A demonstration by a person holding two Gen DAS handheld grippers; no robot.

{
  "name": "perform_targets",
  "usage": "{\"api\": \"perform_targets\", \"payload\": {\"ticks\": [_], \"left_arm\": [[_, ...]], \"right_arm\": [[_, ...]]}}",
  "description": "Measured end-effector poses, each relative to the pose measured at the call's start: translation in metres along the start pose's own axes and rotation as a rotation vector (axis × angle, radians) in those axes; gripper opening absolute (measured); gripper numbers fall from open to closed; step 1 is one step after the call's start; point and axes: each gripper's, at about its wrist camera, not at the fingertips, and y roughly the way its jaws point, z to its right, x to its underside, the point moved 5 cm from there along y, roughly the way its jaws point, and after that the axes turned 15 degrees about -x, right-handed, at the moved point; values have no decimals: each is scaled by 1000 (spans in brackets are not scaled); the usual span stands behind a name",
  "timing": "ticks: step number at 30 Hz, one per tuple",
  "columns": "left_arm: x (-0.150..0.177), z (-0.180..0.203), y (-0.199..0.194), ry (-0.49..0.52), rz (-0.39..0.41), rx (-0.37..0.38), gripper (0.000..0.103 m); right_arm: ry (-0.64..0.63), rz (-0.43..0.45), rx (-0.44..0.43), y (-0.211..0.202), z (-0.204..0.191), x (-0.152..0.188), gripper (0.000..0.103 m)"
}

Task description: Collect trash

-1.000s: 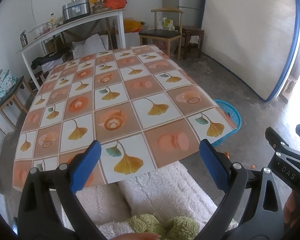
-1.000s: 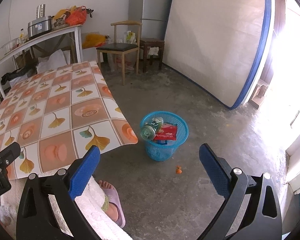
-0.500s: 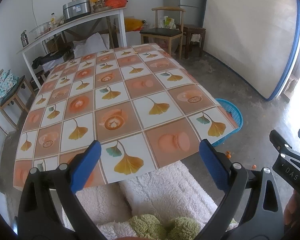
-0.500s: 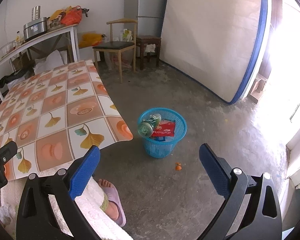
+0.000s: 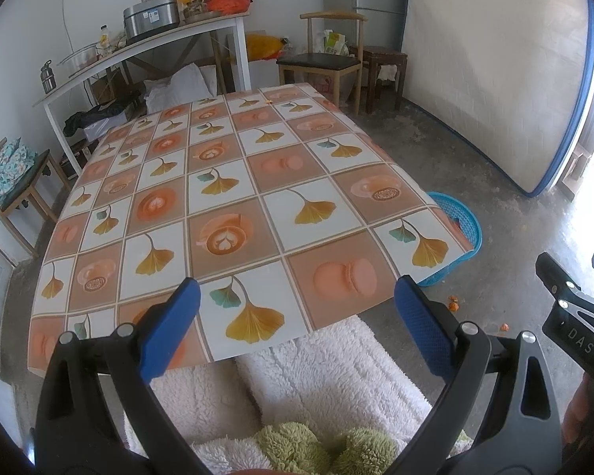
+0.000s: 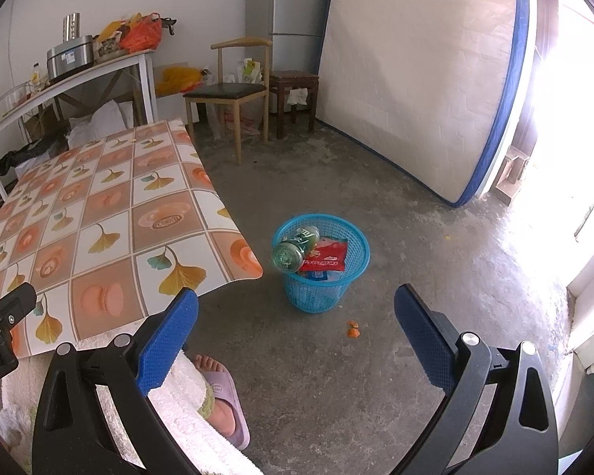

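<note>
A blue plastic basket [image 6: 328, 289] stands on the concrete floor by the table's corner; its rim [image 5: 461, 213] shows past the table edge in the left wrist view. Inside lie a green bottle [image 6: 295, 247] and a red wrapper [image 6: 324, 255]. Small orange scraps [image 6: 352, 329] lie on the floor near the basket, with orange scraps [image 5: 453, 304] also in the left wrist view. My left gripper [image 5: 293, 326] hangs open over the table's near edge, holding nothing. My right gripper [image 6: 295, 336] is open above the floor, short of the basket.
The table [image 5: 225, 206] wears a checked cloth with leaf and cup prints. A wooden chair [image 6: 227, 93], a stool [image 6: 293, 87] and a leaning mattress [image 6: 419, 79] stand beyond. A person's slippered foot [image 6: 221, 399] and white fleece [image 5: 316, 376] are close below.
The right gripper's view has shifted slightly, so the basket sits a little higher and more central. The left view is almost unchanged. Both grippers stay open.
</note>
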Motion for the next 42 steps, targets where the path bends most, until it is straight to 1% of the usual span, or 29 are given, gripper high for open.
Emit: {"api": "perform_targets", "payload": {"ticks": [9, 20, 42], "left_arm": [[0, 0, 0, 1, -3, 0, 94], [8, -3, 2, 2, -7, 3, 95], [5, -2, 2, 5, -7, 4, 95]], "right_arm": [[0, -1, -2, 0, 0, -1, 97], [-1, 4, -1, 0, -1, -3, 97], [2, 14, 4, -4, -2, -8, 97]]}}
